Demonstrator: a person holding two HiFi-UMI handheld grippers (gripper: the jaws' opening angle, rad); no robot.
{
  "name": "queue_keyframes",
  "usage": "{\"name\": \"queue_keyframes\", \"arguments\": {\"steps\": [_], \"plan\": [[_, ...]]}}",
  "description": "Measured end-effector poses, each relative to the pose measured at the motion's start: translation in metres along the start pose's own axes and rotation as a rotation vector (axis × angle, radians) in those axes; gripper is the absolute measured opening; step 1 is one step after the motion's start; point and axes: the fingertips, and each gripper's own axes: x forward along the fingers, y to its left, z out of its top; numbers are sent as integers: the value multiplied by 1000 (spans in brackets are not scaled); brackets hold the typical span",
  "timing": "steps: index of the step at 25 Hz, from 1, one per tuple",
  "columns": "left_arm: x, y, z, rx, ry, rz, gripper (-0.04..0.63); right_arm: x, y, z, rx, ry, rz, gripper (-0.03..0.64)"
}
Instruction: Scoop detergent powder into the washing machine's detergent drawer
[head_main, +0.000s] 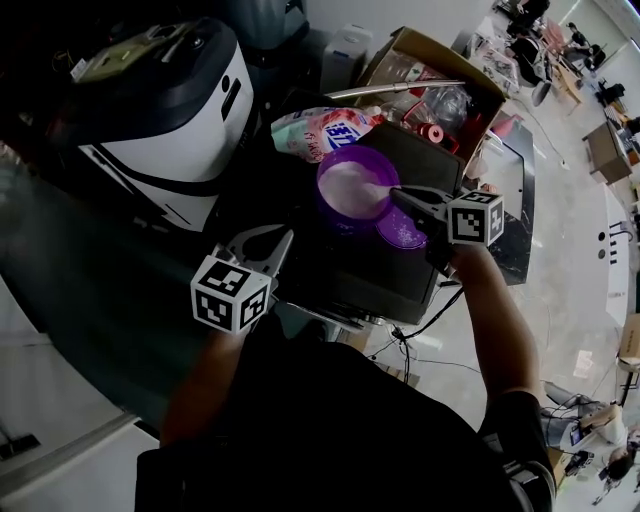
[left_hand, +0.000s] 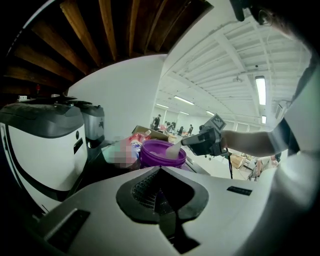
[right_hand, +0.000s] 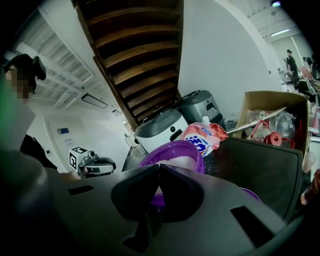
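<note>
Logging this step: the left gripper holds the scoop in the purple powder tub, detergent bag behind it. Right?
No. The left gripper is shut and empty; the right gripper holds the scoop in the purple tub, as the head view shows. The detergent bag does lie behind the tub.

The round purple plastic tub (head_main: 352, 186) stands directly ahead of the right hand-held gripper (head_main: 400, 196); bare black desk (head_main: 345, 268) lies open before the left hand-held gripper (head_main: 272, 243).

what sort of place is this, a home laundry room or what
Most likely a big open lab or workshop hall, not a home: a high white ceiling with strip lights, people far across the floor, and a cardboard box of clutter behind the purple tub.
</note>
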Motion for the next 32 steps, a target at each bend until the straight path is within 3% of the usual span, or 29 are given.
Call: {"name": "queue_keyframes", "arguments": {"steps": [8,16,20,25,32], "plan": [[-22,2,-10,-17,6,61,8,4,8,-2,34,-62,28,18],[-26,10,-5,-1,0,26,8,4,4,-9,-46,-4,-75,18],[-37,26,-6,2,0,26,8,14,5,-9,-155,86,-129,18],[-50,47,-8,-15,-8,21,8,34,17,-15,-317,275,-144,20],[-59,68,-6,-20,-26,1,8,44,20,-27,-411,452,-167,21]]}}
